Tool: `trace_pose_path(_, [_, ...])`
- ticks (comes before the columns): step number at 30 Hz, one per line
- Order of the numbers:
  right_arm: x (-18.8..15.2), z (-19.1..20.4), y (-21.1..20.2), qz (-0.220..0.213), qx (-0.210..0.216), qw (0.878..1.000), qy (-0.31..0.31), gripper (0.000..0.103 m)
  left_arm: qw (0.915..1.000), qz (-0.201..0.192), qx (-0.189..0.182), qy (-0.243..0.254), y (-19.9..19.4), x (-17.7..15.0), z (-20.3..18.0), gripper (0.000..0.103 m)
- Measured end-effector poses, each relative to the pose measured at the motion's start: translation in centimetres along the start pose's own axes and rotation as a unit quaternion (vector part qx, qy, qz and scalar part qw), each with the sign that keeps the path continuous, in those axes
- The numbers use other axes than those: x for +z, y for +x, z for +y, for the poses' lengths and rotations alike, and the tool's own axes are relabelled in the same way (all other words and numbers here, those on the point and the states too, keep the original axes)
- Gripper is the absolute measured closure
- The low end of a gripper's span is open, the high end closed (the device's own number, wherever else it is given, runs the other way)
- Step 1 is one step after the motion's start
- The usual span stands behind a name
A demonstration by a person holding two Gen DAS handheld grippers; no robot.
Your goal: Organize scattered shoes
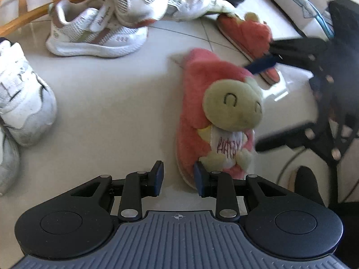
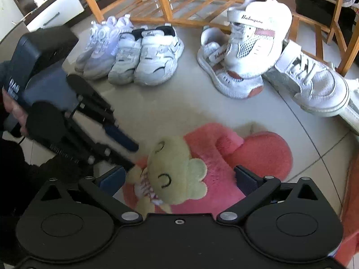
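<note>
A pink plush slipper (image 1: 197, 94) with a cream bear (image 2: 177, 170) on its toe lies on the tiled floor. Its mate (image 1: 244, 33) lies just behind it, tipped on its side. My left gripper (image 1: 178, 179) is open at the slipper's toe. The sole rim sits by its right pad (image 1: 199, 179) and bare floor shows beside the left pad. My right gripper (image 2: 179, 177) is open wide and straddles the bear end of the slipper. In the right wrist view the left gripper (image 2: 133, 157) comes in from the left, and its lower finger touches the bear's arm.
Two pairs of white sneakers (image 2: 134, 58) stand side by side before a wooden rack (image 2: 179, 4). A pink-trimmed sneaker (image 2: 253, 35) rests on its mate (image 2: 226, 78), with another white sneaker (image 2: 309, 83) to the right. A gloved hand (image 2: 15, 109) holds the left gripper.
</note>
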State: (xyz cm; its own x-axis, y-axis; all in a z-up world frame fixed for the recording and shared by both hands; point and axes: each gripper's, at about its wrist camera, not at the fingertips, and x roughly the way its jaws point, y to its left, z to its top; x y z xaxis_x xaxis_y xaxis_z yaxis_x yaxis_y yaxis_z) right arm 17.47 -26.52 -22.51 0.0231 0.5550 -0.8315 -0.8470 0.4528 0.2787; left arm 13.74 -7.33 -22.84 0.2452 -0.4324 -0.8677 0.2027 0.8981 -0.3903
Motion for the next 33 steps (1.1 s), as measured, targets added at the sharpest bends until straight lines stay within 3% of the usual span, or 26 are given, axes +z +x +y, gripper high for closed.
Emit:
trace_pose_path(7, [-1.3, 0.9, -0.3, 0.022, 0.01, 1.0, 0.01, 0.0, 0.9992, -0.02, 0.018, -0.03, -0.5, 0.7, 1.1, 0.073])
trace_pose_path(14, [-2.0, 1.4, -0.2, 0.043, 0.014, 0.996, 0.07, 0.0, 0.9991, -0.025, 0.02, -0.029, -0.9, 1.0, 0.7, 0.072])
trace_pose_path(21, [-2.4, 2.0, 0.4, 0.066, 0.036, 0.994, 0.085, 0.0, 0.999, -0.028, 0.021, -0.029, -1.3, 0.8, 0.5, 0.072])
trace_pose_path(28, [-3.0, 2.5, 1.4, 0.084, 0.07, 0.989, 0.102, 0.0, 0.9989, -0.027, 0.012, -0.037, -2.1, 0.2, 0.7, 0.071])
trace_pose_path(33, [-2.7, 2.4, 1.7, 0.073, 0.087, 0.986, 0.118, 0.0, 0.9995, -0.017, -0.004, -0.028, -2.0, -0.2, 0.1, 0.071])
